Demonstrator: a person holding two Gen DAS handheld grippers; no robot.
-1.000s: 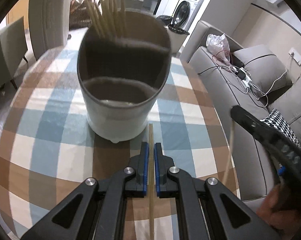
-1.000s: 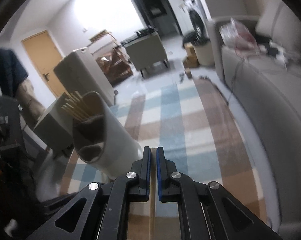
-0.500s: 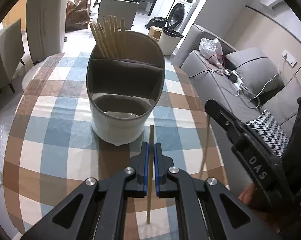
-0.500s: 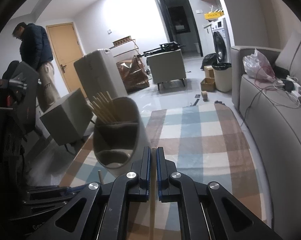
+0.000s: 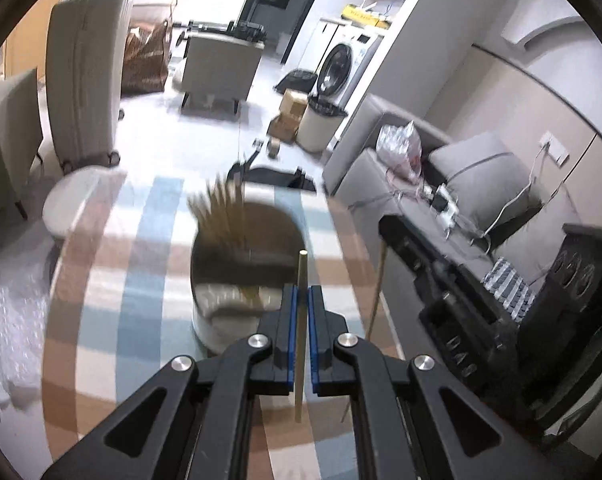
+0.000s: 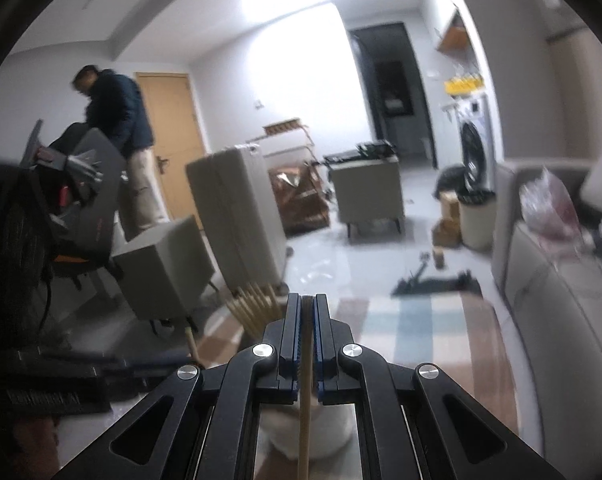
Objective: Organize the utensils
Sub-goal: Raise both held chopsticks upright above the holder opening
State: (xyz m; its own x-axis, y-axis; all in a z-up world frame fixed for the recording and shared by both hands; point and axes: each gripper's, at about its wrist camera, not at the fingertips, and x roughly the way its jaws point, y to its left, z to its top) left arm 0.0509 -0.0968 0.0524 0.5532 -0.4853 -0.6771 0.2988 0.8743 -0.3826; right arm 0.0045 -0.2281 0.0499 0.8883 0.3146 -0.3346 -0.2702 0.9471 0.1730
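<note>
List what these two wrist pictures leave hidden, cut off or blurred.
- Left wrist view: the utensil holder is motion-blurred; its compartments and the number of chopsticks in it cannot be made out.
- Right wrist view: the holder sits mostly behind the right claw.
- Right wrist view: the held chopstick is cut off by the bottom edge.

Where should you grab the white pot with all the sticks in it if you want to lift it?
Probably the front rim of the utensil holder, from above: one finger inside the front compartment, one outside. It stands upright, open-topped, too wide to clasp around, and chopsticks crowd the back. Both grippers are already shut on a chopstick.
</note>
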